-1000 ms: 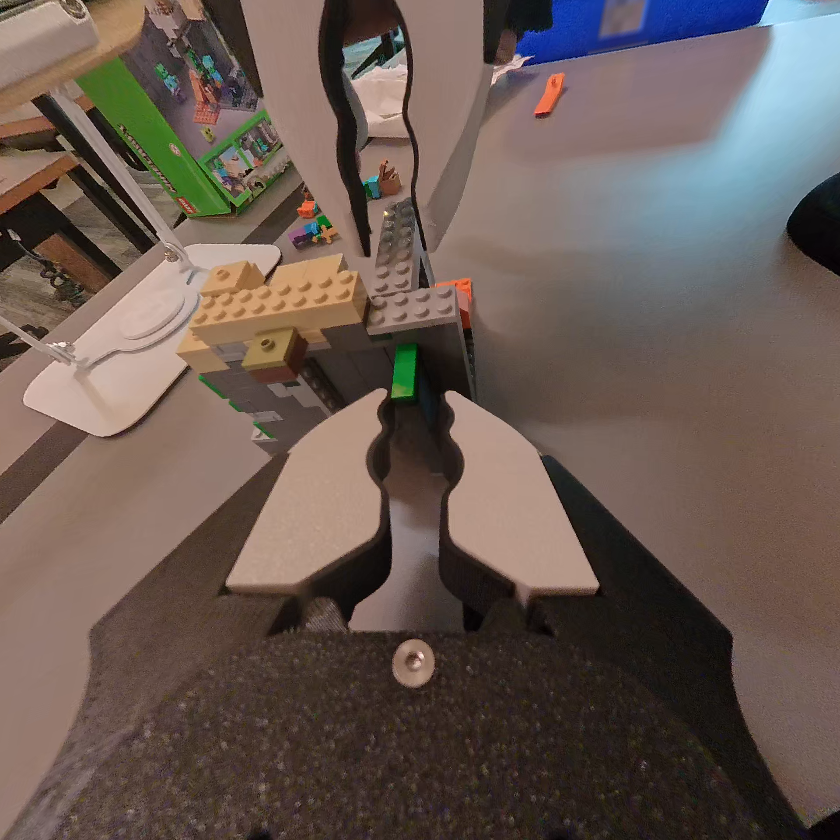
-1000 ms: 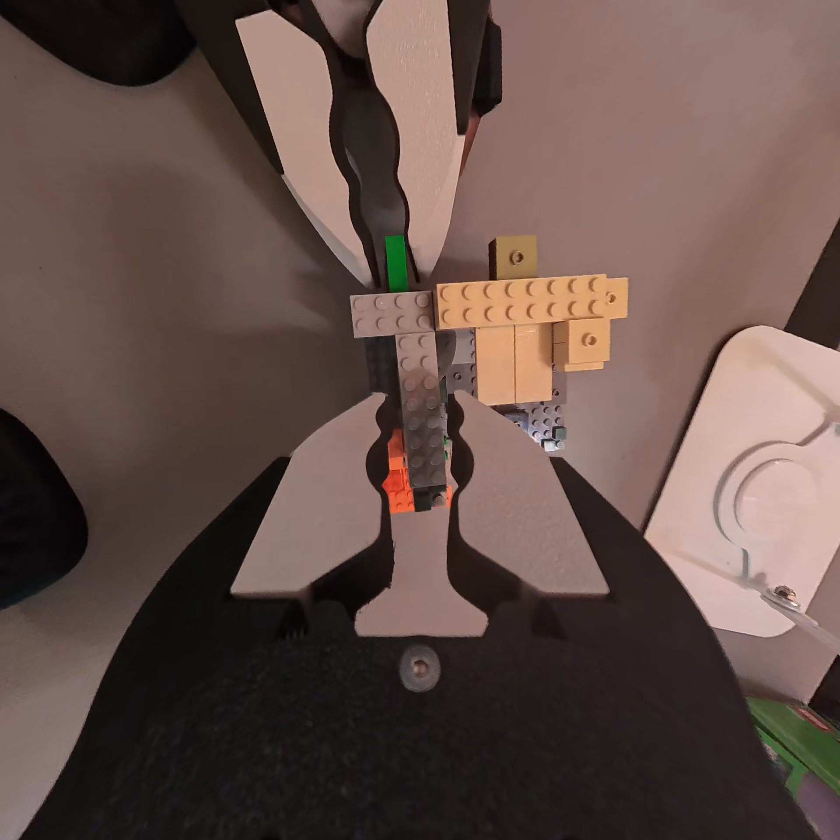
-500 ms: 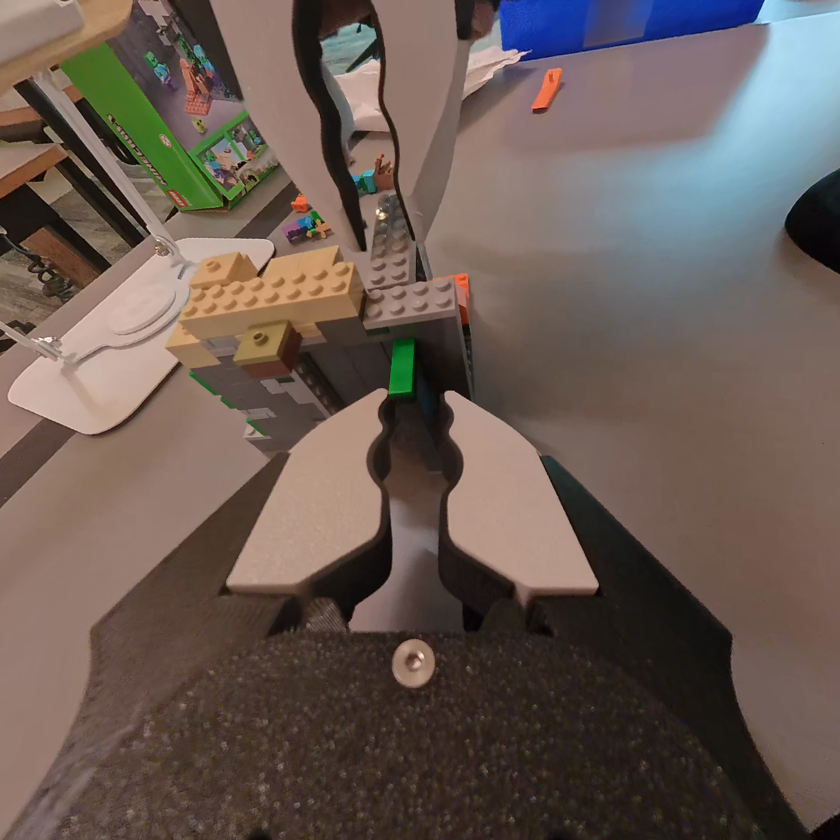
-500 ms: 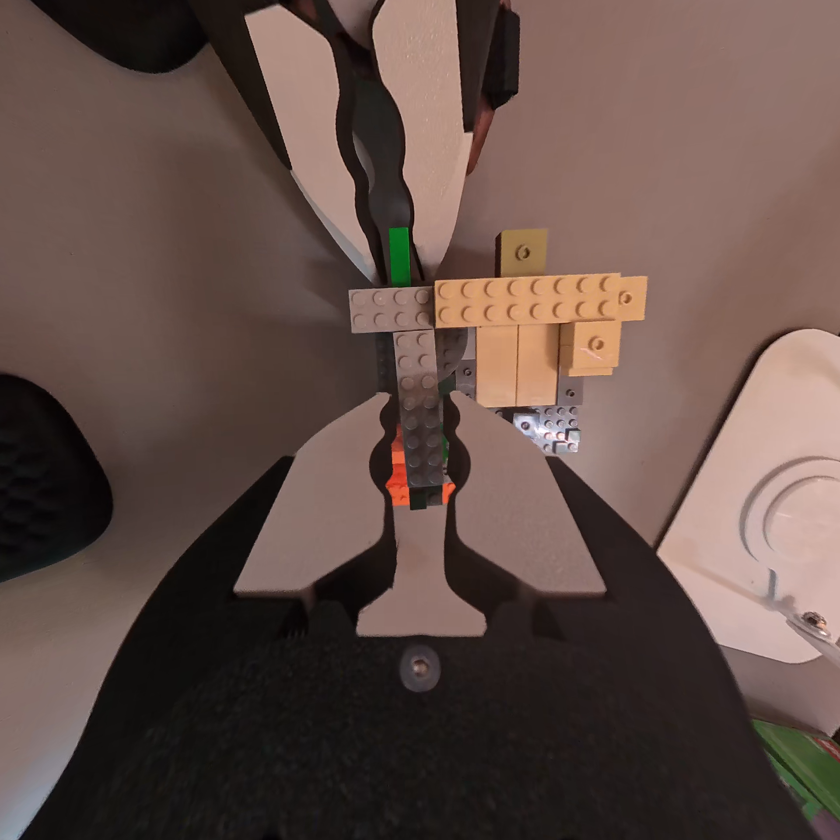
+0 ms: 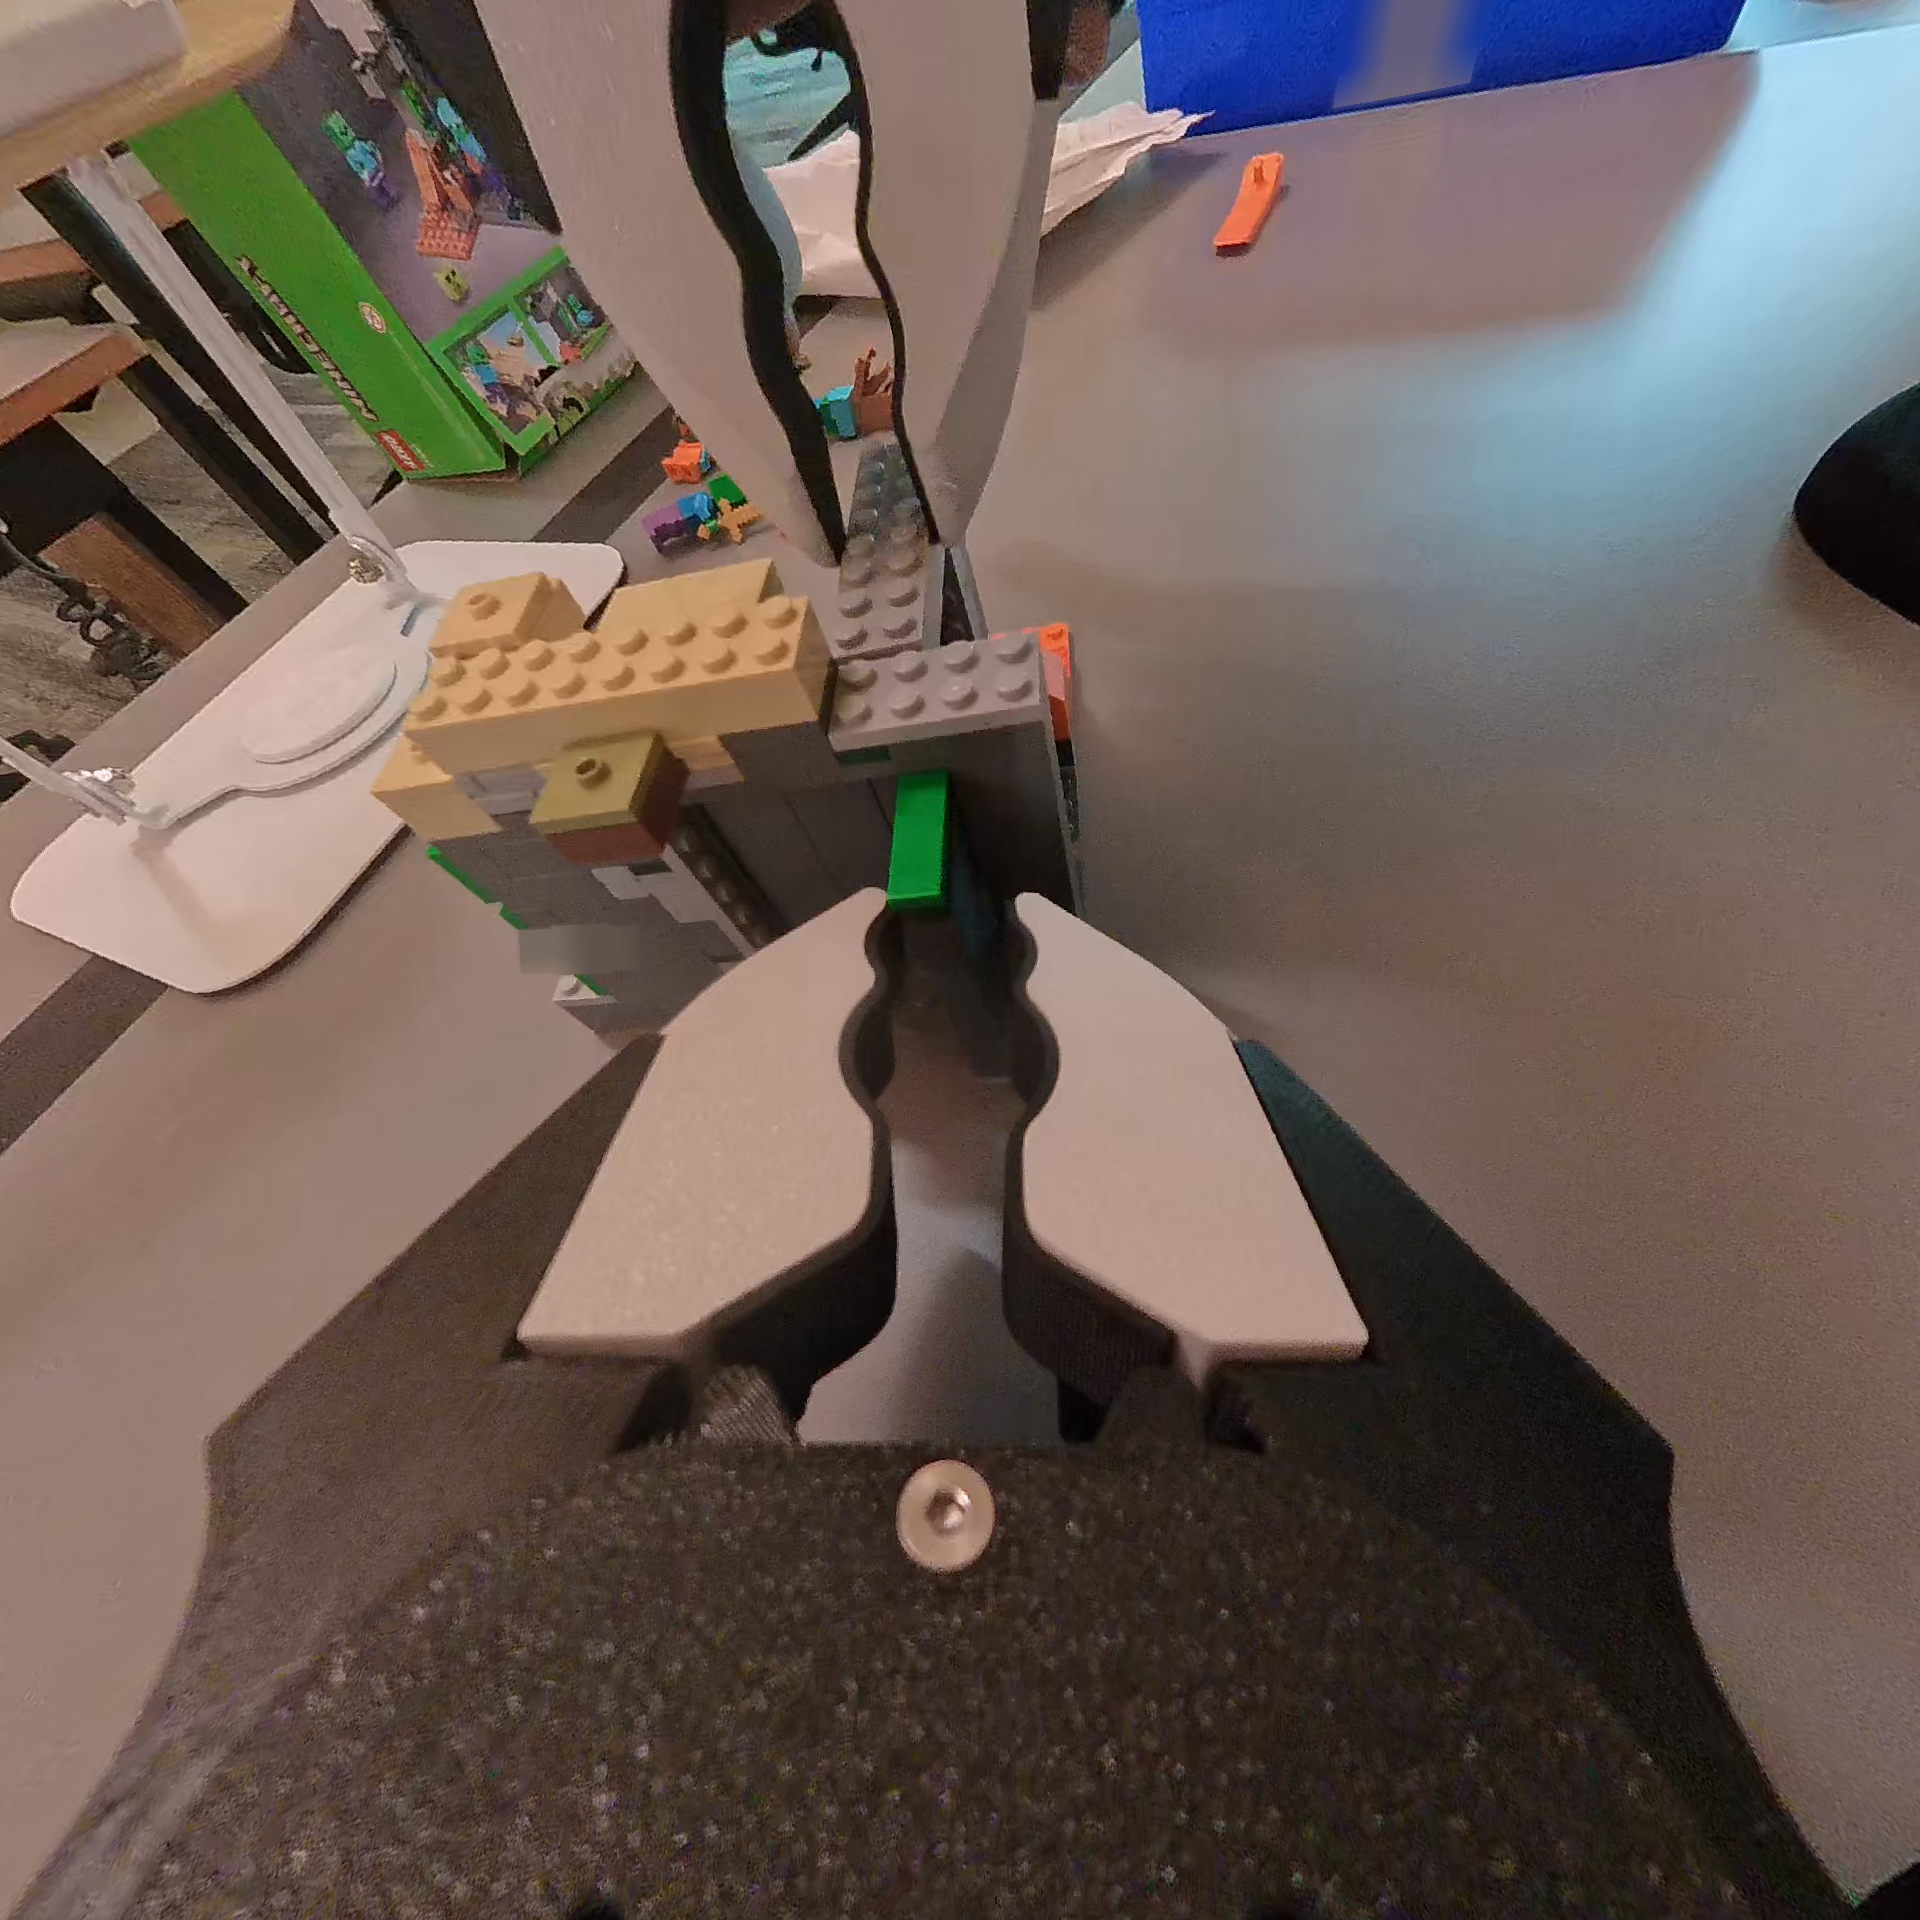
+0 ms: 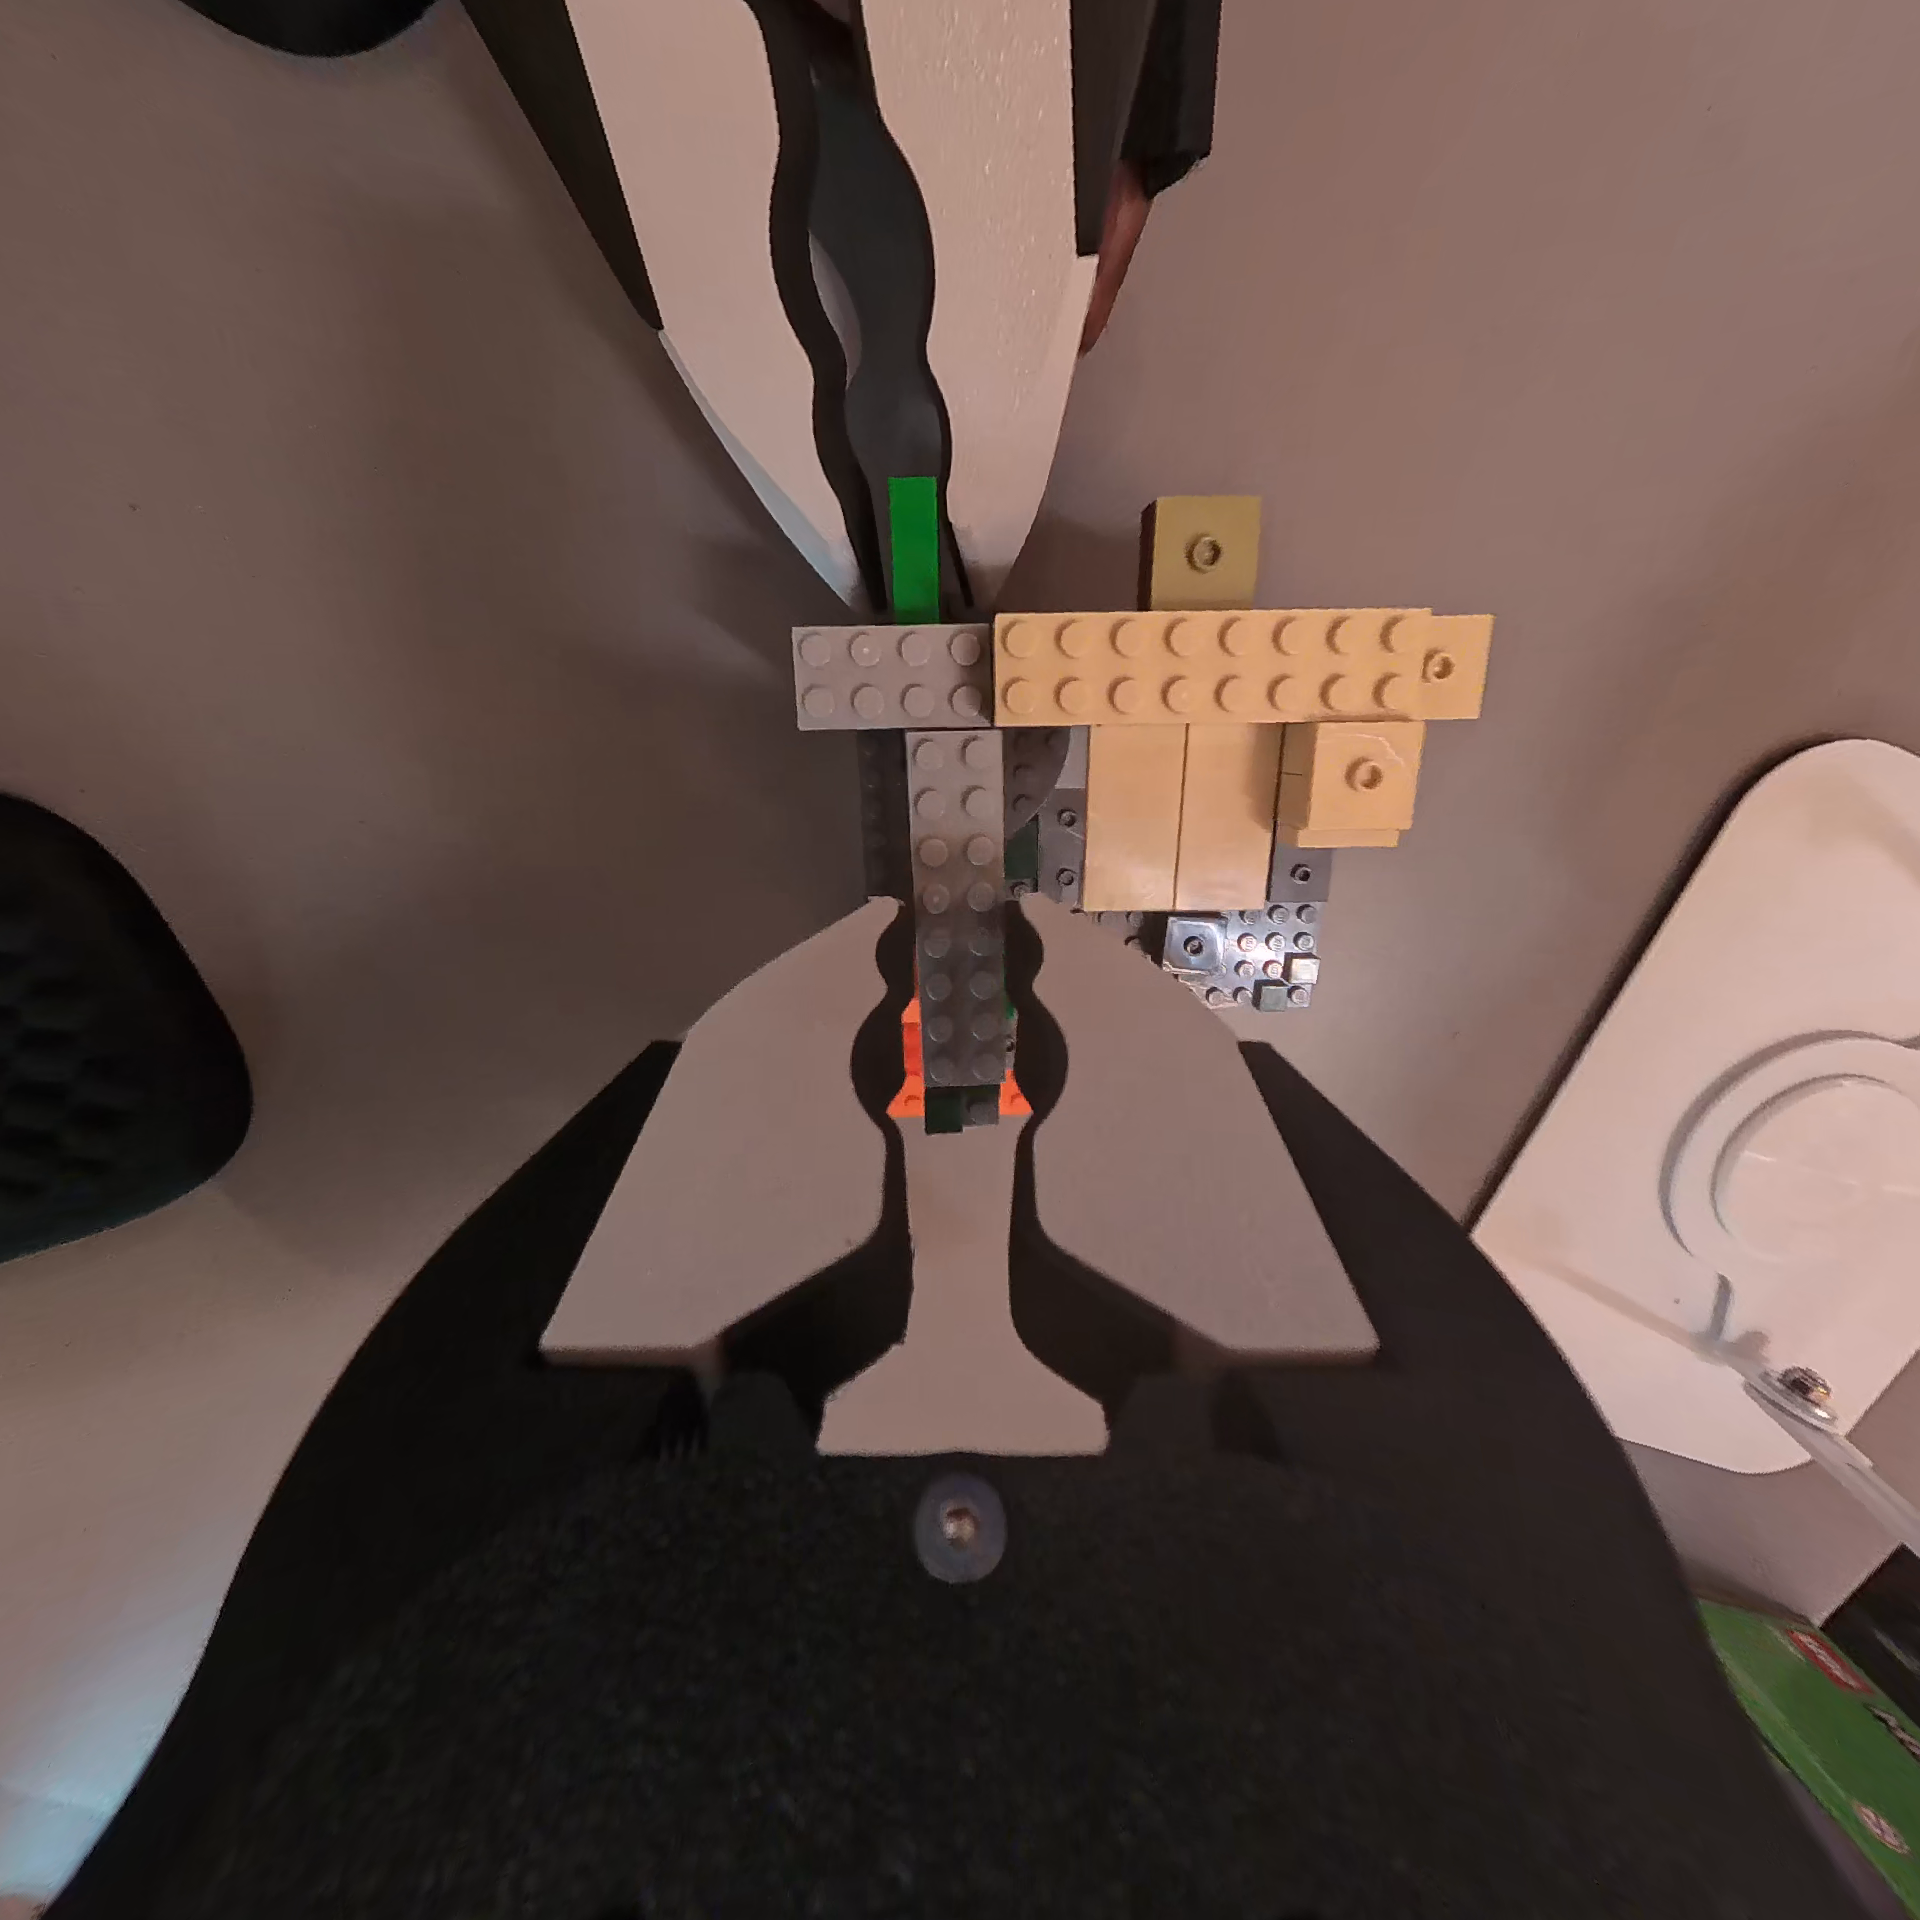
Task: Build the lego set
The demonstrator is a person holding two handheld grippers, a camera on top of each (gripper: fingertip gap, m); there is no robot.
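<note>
The lego build (image 5: 623, 686) stands on the grey table (image 5: 1455, 727). It has tan bricks on top, a light grey plate (image 5: 935, 686), grey walls and an orange part (image 5: 1055, 665). My left gripper (image 5: 948, 909) is shut on its near wall, at a green plate (image 5: 920, 842). My right gripper (image 6: 958, 906) comes from the far side and is shut on the wall topped by a long dark grey plate (image 6: 961, 883). In the right wrist view the left gripper (image 6: 920, 597) clamps the green plate (image 6: 912, 551). In the left wrist view the right gripper (image 5: 883, 545) straddles the dark plate (image 5: 883, 582).
A white stand base (image 5: 208, 831) lies left of the build. Behind it are a green lego box (image 5: 343, 291) and small loose pieces (image 5: 707, 509). An orange brick separator (image 5: 1247, 203), white paper (image 5: 1091, 156) and a blue box (image 5: 1403, 52) are at the back. A black object (image 5: 1870, 499) is at the right. My hands' fingertips stand some 7 centimeters from each other. The black object (image 5: 1870, 499) is about 25 centimeters from both grippers' fingertips.
Both grippers keep their hold on the build. The build and grippers have shifted slightly together against the table and background.
</note>
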